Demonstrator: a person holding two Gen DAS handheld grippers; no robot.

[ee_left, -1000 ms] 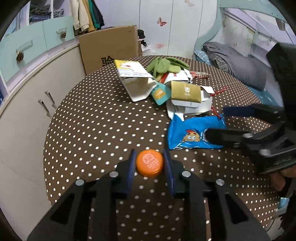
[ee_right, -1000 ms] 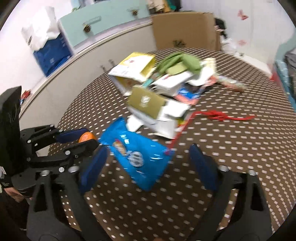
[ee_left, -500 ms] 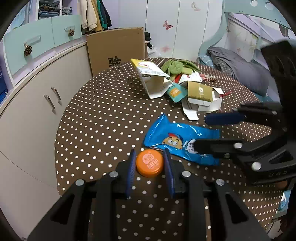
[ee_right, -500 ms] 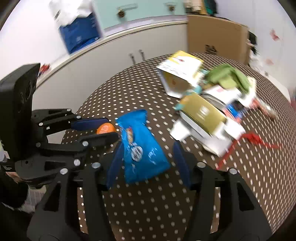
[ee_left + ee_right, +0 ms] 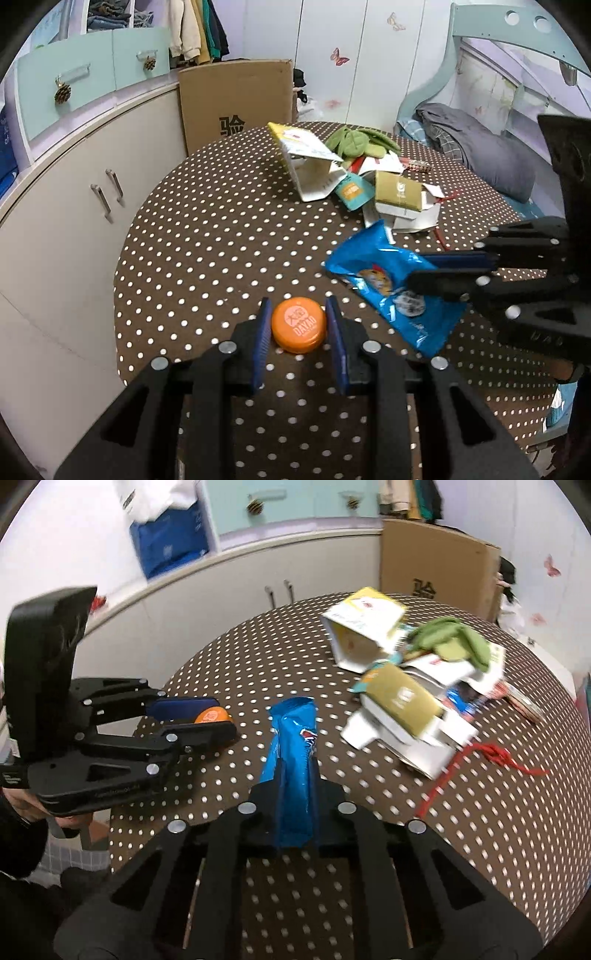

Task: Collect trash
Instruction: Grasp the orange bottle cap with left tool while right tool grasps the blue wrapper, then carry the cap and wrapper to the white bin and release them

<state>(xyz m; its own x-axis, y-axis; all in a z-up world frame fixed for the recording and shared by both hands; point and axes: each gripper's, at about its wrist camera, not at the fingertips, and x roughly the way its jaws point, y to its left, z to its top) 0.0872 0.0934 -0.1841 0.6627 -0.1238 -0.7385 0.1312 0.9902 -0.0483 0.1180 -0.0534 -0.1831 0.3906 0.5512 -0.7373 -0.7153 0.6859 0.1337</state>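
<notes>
Near edge of tabletop (image 5: 207, 258): left gripper (image 5: 299, 326) clamps orange cap (image 5: 298, 325), right gripper (image 5: 295, 775) pinches blue wrapper (image 5: 293, 746) off the surface, both likely bound for disposal. Far side: cartons (image 5: 397, 192) and remaining litter lie heaped, uncollected.

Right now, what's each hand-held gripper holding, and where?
Left hand-held gripper: orange bottle cap, clamped across its rim. Right hand-held gripper: blue snack wrapper, pinched at one end.
</notes>
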